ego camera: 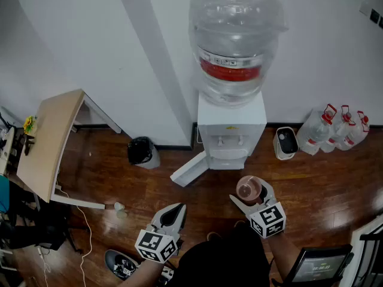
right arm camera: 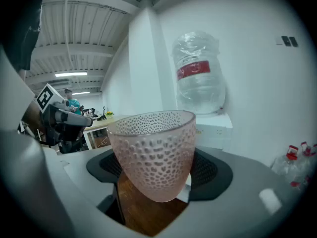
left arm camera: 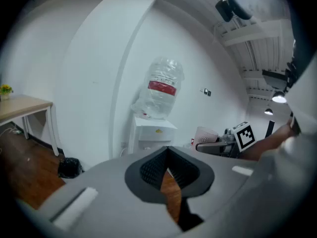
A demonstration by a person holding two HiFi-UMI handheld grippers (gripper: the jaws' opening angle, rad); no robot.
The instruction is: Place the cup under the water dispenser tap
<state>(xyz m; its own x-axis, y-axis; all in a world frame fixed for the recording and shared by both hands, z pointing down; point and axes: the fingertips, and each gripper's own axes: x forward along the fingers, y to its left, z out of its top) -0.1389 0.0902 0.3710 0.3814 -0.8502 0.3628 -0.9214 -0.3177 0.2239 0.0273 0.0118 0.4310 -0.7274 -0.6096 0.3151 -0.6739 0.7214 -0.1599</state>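
The white water dispenser [ego camera: 231,137] stands against the wall, a large clear bottle [ego camera: 235,43] on top and its taps [ego camera: 229,140] on the front. A pink dimpled glass cup [ego camera: 248,189] is upright between the pads of my right gripper [ego camera: 252,195], which is shut on it in front of the dispenser and just right of the taps. In the right gripper view the cup [right arm camera: 154,150] fills the middle, with the dispenser [right arm camera: 214,129] behind it. My left gripper [ego camera: 172,215] hangs lower left, shut with nothing in it; its tips [left arm camera: 168,151] meet.
A black waste bin [ego camera: 142,151] and a leaning white panel [ego camera: 190,169] sit left of the dispenser. At the left stands a wooden table [ego camera: 51,139]. Right of the dispenser are a small white bin [ego camera: 286,142] and several water jugs [ego camera: 338,127]. A small cup [ego camera: 119,207] lies on the floor.
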